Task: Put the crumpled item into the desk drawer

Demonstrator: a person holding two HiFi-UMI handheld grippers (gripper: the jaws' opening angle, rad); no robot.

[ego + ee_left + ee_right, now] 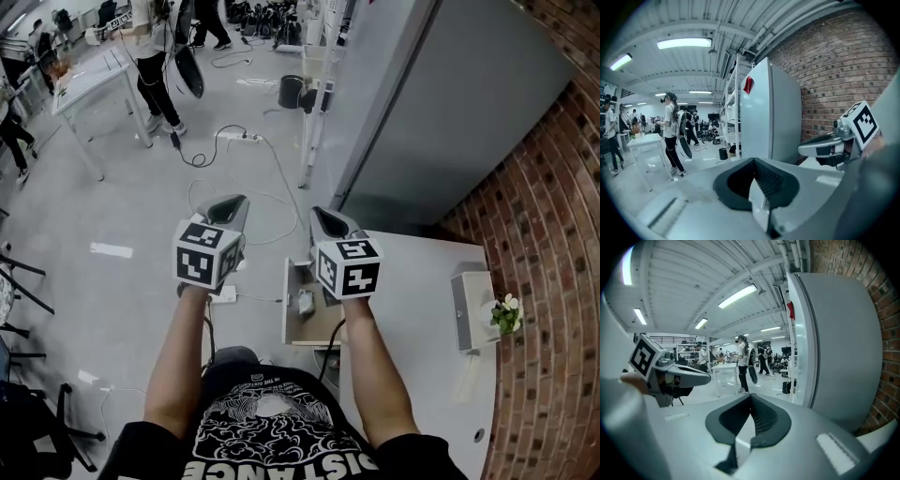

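In the head view the desk drawer (292, 309) stands pulled open at the left end of the white desk (422, 300). A small pale crumpled item (306, 302) lies inside it. Both grippers are held up above the drawer, pointing away from me. My left gripper (230, 204) is left of the drawer, over the floor, and my right gripper (325, 217) is over the drawer's far end. The left gripper view shows its jaws (753, 161) closed together with nothing between them. The right gripper (751, 399) looks the same, shut and empty.
A tall grey cabinet (450, 112) stands beyond the desk, against a brick wall (553, 234). On the desk are a grey box (469, 309) and a small flower pot (506, 315). Cables and a power strip (239, 137) lie on the floor. People stand by a white table (89, 80).
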